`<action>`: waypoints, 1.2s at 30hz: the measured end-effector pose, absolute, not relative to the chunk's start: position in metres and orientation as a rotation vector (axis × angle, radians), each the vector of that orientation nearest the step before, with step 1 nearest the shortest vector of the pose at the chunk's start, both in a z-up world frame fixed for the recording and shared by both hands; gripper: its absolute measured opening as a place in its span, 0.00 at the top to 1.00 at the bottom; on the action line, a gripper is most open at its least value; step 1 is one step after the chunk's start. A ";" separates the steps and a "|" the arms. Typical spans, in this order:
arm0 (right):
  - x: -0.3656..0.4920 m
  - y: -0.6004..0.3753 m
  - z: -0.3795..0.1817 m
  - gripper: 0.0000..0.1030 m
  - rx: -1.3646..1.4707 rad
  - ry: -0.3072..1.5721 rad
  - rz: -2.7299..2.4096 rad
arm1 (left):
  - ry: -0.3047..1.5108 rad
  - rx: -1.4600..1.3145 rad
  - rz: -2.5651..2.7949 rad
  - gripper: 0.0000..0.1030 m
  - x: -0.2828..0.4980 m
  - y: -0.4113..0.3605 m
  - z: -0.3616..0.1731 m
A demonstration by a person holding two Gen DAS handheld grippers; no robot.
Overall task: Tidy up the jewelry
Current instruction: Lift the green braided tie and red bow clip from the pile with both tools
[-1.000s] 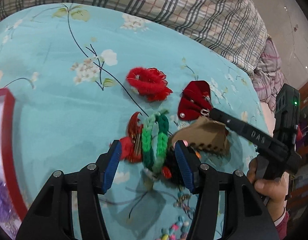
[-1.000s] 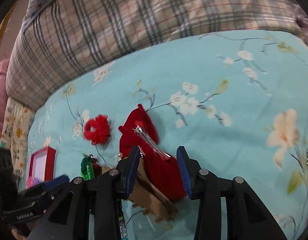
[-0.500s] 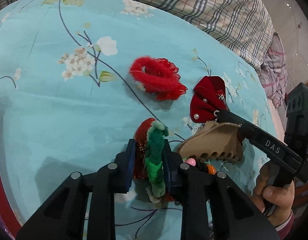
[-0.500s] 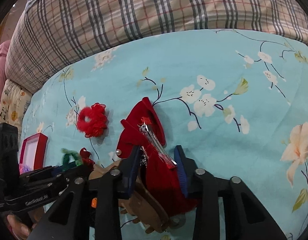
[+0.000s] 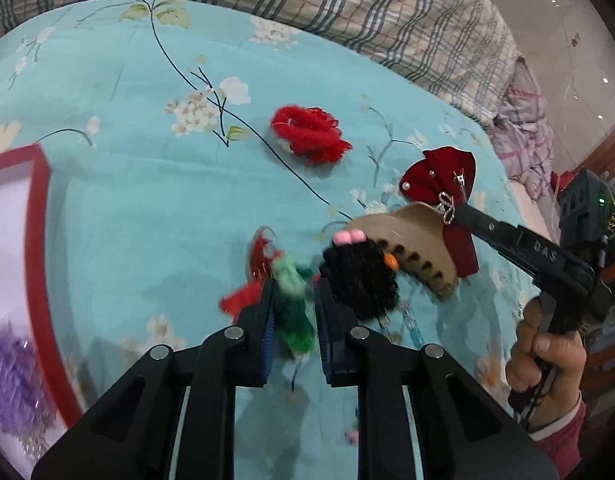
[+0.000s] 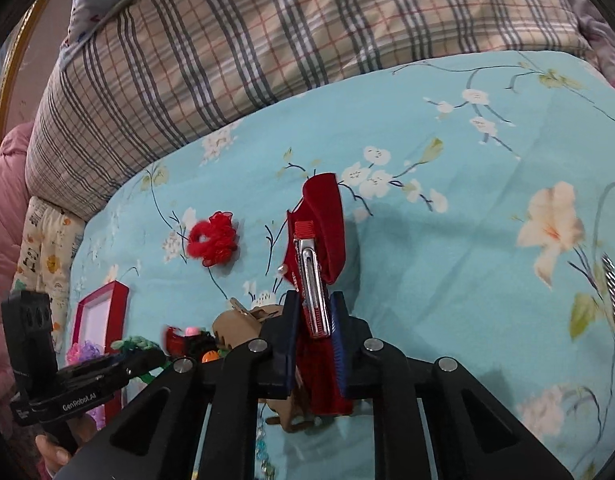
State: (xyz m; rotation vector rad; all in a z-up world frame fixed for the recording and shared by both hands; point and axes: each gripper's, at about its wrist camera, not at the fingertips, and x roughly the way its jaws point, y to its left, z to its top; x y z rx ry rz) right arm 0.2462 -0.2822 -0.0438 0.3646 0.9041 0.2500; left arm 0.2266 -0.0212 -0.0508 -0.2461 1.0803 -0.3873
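the left tool (image 5: 293,312) is closing on a green braided yarn hair tie (image 5: 293,300), its pads pressing it just above the turquoise floral bed cover (image 5: 147,200). the right tool (image 6: 314,330) is closing on a red velvet bow clip (image 6: 321,216), lifted beside a tan claw clip (image 5: 407,236).

My jaws are closing on the red velvet bow clip (image 6: 321,216) at frame centre, pads against it. Left of it, a red scrunchie (image 6: 212,238) lies on the floral bed cover (image 6: 467,240).
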 end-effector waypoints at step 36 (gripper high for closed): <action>0.149 -0.277 -0.012 0.88 0.523 0.806 0.349 | 1.073 -0.208 -0.295 0.96 0.188 -0.018 -0.061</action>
